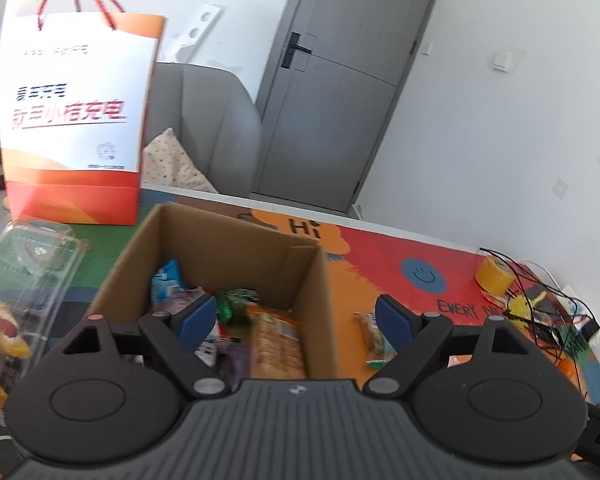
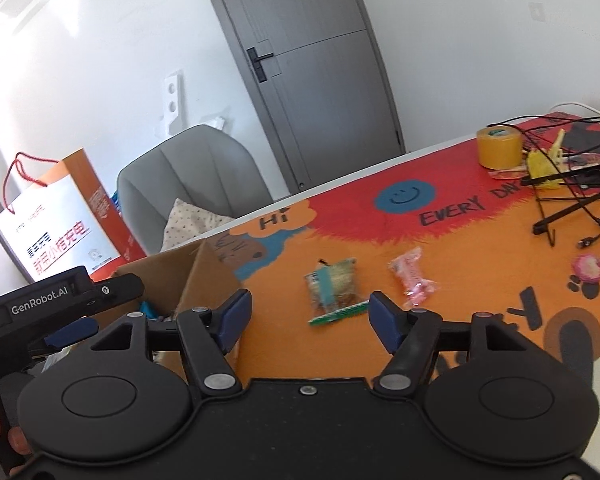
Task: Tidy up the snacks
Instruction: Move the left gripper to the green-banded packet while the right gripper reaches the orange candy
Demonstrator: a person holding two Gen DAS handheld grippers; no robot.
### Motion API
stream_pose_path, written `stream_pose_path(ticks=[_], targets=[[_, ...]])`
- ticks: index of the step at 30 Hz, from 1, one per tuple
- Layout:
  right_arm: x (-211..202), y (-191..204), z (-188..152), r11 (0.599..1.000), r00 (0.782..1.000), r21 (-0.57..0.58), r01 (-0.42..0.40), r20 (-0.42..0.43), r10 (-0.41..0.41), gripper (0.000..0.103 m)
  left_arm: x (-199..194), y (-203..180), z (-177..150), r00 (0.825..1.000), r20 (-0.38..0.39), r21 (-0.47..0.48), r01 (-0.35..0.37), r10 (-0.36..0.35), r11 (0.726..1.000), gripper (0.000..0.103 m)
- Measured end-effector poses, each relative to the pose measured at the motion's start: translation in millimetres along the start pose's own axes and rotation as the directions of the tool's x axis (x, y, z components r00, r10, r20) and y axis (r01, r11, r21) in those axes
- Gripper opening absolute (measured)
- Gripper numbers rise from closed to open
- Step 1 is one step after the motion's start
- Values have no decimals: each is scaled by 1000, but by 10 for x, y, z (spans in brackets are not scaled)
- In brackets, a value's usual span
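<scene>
An open cardboard box (image 1: 316,276) stands on the colourful table mat and holds several snack packets, among them an orange cracker pack (image 1: 276,344) and a blue packet (image 1: 166,280). My left gripper (image 1: 296,316) is open and empty above the box's right wall. A green-striped snack packet (image 2: 334,290) and a pink candy packet (image 2: 412,276) lie on the mat to the right of the box (image 2: 204,276). My right gripper (image 2: 310,316) is open and empty just in front of the green-striped packet. The left gripper's body (image 2: 56,300) shows at the left of the right wrist view.
An orange-and-white paper bag (image 1: 76,120) stands behind the box. A clear plastic clamshell (image 1: 24,276) with food lies left. A yellow tape roll (image 2: 498,148), tangled cables (image 2: 572,196) and a pink keychain (image 2: 588,268) sit at the right. A grey chair (image 2: 192,176) stands behind the table.
</scene>
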State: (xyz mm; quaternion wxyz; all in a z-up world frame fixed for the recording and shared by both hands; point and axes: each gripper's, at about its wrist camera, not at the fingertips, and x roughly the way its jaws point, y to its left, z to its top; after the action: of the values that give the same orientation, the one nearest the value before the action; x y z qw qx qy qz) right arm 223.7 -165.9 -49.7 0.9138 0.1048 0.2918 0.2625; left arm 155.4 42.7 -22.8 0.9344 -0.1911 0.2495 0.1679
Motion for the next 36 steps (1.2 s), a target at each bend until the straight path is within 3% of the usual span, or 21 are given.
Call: stream_pose_path(ticks=[21,28,36], targets=[[254,-754,181,995,998,76,69,-8,-69,65,734,-856,35,992,-128,102,38,-25,994,86],[515,-890,186,993,997,97,70,-46,-66,62,1050,-971,-28,988,-152,113,5,13,994,86],[809,-966,144,993,995,101,60,-90,-51,60,1250,-1137,-93,989,-102,195,-87,108,977,86]])
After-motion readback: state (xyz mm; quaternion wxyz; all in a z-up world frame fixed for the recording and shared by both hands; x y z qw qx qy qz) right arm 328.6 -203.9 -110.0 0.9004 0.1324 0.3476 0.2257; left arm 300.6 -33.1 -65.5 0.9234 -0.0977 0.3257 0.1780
